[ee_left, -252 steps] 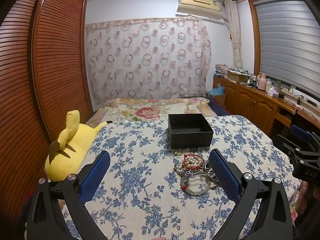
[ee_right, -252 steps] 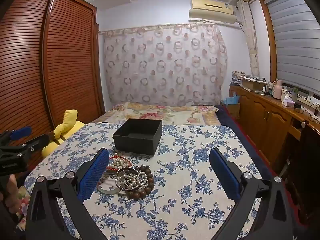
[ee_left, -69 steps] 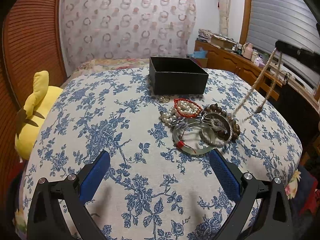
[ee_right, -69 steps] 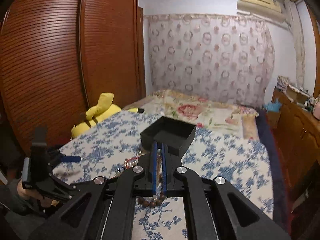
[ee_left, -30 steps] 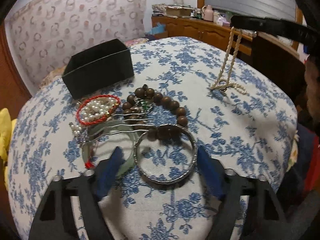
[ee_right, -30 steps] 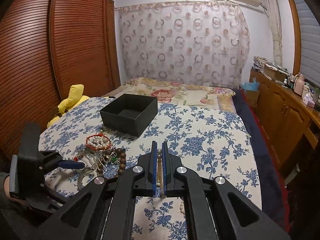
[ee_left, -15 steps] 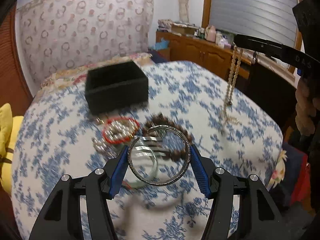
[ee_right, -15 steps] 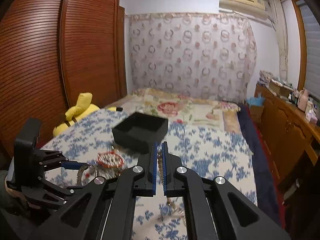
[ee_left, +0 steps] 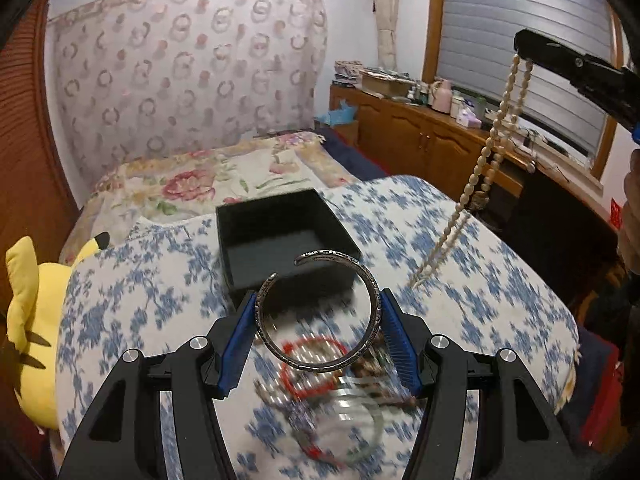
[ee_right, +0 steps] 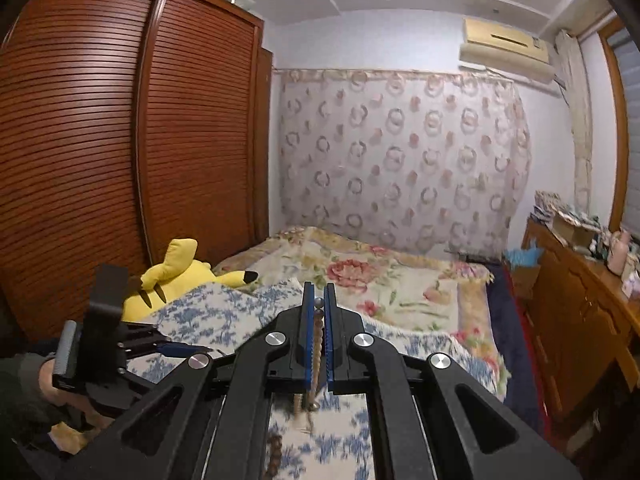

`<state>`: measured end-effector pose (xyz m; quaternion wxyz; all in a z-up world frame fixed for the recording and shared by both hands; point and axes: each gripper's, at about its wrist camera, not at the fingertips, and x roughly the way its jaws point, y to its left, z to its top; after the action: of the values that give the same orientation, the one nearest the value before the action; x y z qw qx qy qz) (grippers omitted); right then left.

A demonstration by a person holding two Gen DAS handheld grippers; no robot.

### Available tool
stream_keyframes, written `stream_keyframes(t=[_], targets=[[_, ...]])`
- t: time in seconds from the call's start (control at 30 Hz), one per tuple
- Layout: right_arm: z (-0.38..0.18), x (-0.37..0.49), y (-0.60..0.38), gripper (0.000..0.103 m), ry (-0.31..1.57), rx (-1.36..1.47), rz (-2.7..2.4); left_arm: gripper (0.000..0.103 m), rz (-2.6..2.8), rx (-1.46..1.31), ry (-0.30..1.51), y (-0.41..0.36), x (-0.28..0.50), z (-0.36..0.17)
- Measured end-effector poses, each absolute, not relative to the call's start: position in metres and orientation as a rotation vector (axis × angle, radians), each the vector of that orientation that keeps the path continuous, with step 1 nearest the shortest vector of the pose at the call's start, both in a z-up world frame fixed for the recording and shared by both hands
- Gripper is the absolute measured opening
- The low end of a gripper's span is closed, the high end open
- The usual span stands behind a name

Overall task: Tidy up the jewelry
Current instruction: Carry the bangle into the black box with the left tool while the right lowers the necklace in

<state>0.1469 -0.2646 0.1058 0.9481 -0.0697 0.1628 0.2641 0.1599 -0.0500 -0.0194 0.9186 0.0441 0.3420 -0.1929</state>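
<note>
From the left wrist view I see my left gripper (ee_left: pixel 318 322) holding a silver cuff (ee_left: pixel 320 312) across its width, the blue fingers (ee_left: pixel 236 344) pressing on its two sides and its gap turned up toward the black box (ee_left: pixel 286 242). The cuff hangs in the air above the table (ee_left: pixel 500 280), which wears a blue-flowered cloth. Below it, blurred, lies the rest of the pile: a red bracelet (ee_left: pixel 316 356), a pale bangle (ee_left: pixel 356 436) and some darker pieces I cannot make out. The box stands open beyond the cuff, nearer the bed (ee_left: pixel 208 184). A yellow plush (ee_left: pixel 28 320) lies at the left edge. At the upper right my right gripper (ee_left: pixel 520 46) carries a pearl necklace (ee_left: pixel 484 152) that hangs down in a long loop, its lower end at the cloth to the right of the box. From the right wrist view the right gripper (ee_right: pixel 319 300) has its fingers (ee_right: pixel 306 336) nearly together, pinching the necklace (ee_right: pixel 317 332), which drops between them toward the cloth. At the lower left my left gripper (ee_right: pixel 188 347) shows from the side, held in a hand (ee_right: pixel 50 380); the cuff is not clear from here. The box is hidden behind my gripper
</note>
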Motion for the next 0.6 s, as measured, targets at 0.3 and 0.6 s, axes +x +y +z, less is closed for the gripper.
stream_keyframes(t=[0.3,0.6], targets=[[0.13,0.191,-0.241,0.005,0.322,-0.175,0.577,0.058,-0.383,0.074,0.718,-0.042,0.21,-0.015],[0.117,0.221,-0.22,0.005,0.378,-0.173,0.66,0.058,-0.387,0.048,0.744,-0.033,0.241,-0.018]])
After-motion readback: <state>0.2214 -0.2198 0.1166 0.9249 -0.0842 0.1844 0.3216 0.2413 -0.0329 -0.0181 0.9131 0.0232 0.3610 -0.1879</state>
